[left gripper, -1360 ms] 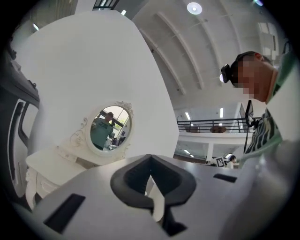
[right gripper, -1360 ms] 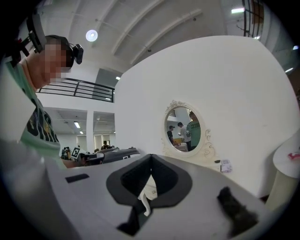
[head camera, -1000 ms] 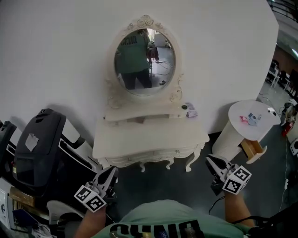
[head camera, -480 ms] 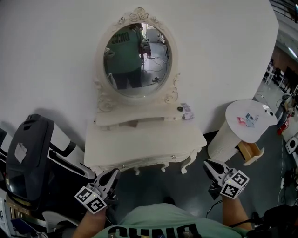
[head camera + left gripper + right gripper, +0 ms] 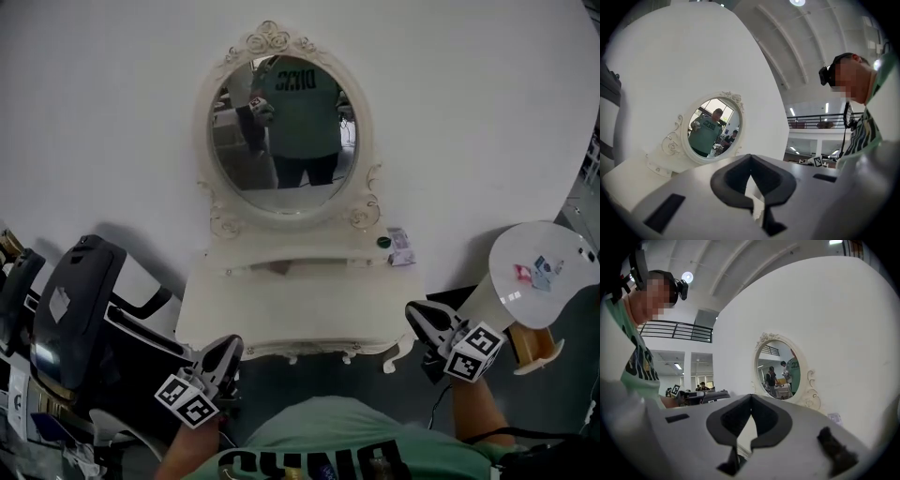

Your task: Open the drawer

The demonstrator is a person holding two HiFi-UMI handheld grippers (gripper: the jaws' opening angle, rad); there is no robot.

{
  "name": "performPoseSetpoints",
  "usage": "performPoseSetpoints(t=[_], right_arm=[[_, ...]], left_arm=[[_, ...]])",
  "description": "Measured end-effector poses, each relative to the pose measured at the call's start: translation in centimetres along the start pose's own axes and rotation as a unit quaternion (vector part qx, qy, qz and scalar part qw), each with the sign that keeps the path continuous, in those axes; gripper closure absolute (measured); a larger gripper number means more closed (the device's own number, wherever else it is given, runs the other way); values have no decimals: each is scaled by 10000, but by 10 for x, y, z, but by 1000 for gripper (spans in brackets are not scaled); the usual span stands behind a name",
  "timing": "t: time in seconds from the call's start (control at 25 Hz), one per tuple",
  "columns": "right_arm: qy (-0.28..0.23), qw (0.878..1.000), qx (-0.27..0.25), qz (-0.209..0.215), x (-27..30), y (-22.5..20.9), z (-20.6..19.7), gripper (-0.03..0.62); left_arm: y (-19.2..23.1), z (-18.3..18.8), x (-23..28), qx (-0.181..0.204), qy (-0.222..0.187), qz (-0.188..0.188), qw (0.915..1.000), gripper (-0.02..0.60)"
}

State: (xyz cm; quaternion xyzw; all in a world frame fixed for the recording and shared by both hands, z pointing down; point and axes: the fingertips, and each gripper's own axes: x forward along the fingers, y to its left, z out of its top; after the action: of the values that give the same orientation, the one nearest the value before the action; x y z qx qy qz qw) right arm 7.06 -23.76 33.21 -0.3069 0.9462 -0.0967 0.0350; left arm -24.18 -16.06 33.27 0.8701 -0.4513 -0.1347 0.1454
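At the far left a big black padded seat (image 5: pixel 70 305) stands beside the white wall (image 5: pixel 112 112).

Next comes the left tool (image 5: pixel 226 348), low in the head view, with its square-marker cube near the person's green shirt (image 5: pixel 309 441). Its two jaws are pressed together at the tips and there is nothing between them. It points toward the white dressing counter (image 5: pixel 291 305) and does not touch it.

The dressing counter stands against the wall in the middle. An oval mirror (image 5: pixel 281 131) in a curly white frame rises from its back, and the glass shows the person in the green shirt. The drawer (image 5: pixel 309 351) is in the front of this counter, just under the top. From above only a thin strip of that front shows, so I cannot tell if it is shut all the way. It lies between the two tools, and both tools are apart from it.

On the low shelf under the mirror, at its right end, sit a small dark round thing (image 5: pixel 382 242) and a little pale packet (image 5: pixel 400 247), close together.

The right tool (image 5: pixel 419 320) is near the counter's right front corner. Its jaws are pressed together too, with nothing in them.

At the far right is a round white counter (image 5: pixel 562 248) with a few small pink and blue bits (image 5: pixel 532 273) on top.
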Motion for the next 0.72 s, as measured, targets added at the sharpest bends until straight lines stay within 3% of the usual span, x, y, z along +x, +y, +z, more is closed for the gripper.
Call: performPoseSetpoints(t=[0.16, 0.36, 0.52, 0.72], right_arm=[[15, 9997, 37, 248, 3, -34, 3, 582], [4, 9993, 306, 202, -2, -67, -4, 582], [3, 9993, 377, 23, -2, -81, -10, 582], [64, 9988, 331, -361, 15, -84, -12, 582]], left_arm=[[-12, -12, 32, 34, 94, 127, 9999, 574], [-15, -21, 59, 40, 297, 159, 9994, 574], [-5, -24, 79, 7, 401, -1, 9992, 574], [26, -24, 103, -162, 475, -465, 9977, 574]])
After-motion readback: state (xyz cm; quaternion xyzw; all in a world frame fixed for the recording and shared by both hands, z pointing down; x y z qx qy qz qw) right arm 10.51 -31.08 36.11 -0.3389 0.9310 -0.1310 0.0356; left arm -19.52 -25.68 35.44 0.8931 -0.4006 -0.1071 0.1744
